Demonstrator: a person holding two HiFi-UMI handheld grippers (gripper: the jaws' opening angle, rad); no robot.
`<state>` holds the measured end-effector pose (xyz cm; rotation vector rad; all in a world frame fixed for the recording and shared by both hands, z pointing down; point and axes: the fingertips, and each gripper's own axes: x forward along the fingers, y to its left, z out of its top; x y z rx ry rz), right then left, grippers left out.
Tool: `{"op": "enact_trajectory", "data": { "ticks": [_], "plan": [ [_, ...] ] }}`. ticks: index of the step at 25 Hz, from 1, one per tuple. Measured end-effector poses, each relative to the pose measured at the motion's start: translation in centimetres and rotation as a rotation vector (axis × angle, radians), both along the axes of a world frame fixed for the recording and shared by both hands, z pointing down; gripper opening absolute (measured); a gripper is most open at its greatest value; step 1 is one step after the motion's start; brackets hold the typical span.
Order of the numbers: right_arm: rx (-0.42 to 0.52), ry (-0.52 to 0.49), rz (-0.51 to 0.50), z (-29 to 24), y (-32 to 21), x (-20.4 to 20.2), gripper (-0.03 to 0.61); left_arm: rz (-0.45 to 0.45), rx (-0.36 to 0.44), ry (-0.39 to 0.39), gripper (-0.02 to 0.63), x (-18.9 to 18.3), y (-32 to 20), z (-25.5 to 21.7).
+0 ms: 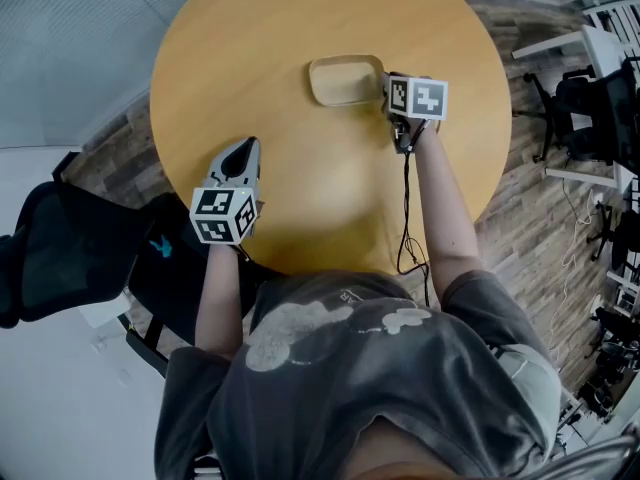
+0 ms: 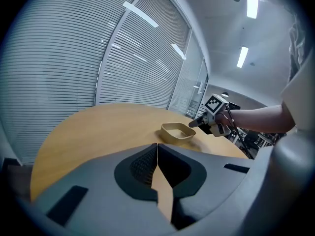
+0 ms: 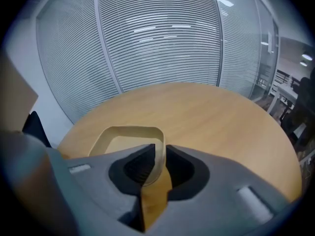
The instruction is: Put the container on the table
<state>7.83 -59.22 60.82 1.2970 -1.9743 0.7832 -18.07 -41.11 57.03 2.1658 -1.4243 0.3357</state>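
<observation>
A shallow beige container rests on the round wooden table, past its middle. My right gripper is at the container's right rim. In the right gripper view the rim wall of the container runs between the jaws of the right gripper, which are shut on it. My left gripper hovers over the table's near left part, far from the container, shut and empty. In the left gripper view its tips meet, with the container and right gripper beyond.
A black chair stands left of the table. Desks and office chairs fill the right side. A black cable hangs from the right gripper along the forearm. Glass walls with blinds stand behind the table.
</observation>
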Motion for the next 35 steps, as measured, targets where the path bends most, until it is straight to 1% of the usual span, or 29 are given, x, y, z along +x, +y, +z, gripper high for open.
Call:
{"op": "enact_trajectory", "data": {
  "ticks": [4,9,14,18,23,35],
  "plan": [
    [0.019,-0.021,0.012,-1.5,1.3,0.8,0.069,-0.004,0.012,0.000,-0.004,0.6,1.3,-1.1],
    [0.037,-0.044,0.001,-3.3,3.9,1.6,0.069,-0.010,0.035,0.000,-0.003,1.6,3.4,-2.6],
    [0.035,-0.052,-0.046,-4.5,8.0,2.2,0.068,-0.009,0.064,-0.012,-0.003,3.3,6.2,-4.6],
    [0.036,-0.090,-0.054,-5.4,11.4,2.5,0.067,-0.011,0.083,-0.015,-0.004,4.6,8.5,-6.1],
    [0.041,-0.129,-0.055,-6.5,15.8,4.1,0.068,-0.009,0.111,-0.013,-0.004,7.1,11.5,-7.9],
    [0.076,-0.170,-0.096,-9.3,26.6,8.7,0.067,0.016,0.173,-0.032,-0.003,13.4,19.7,-11.4]
  ]
}}
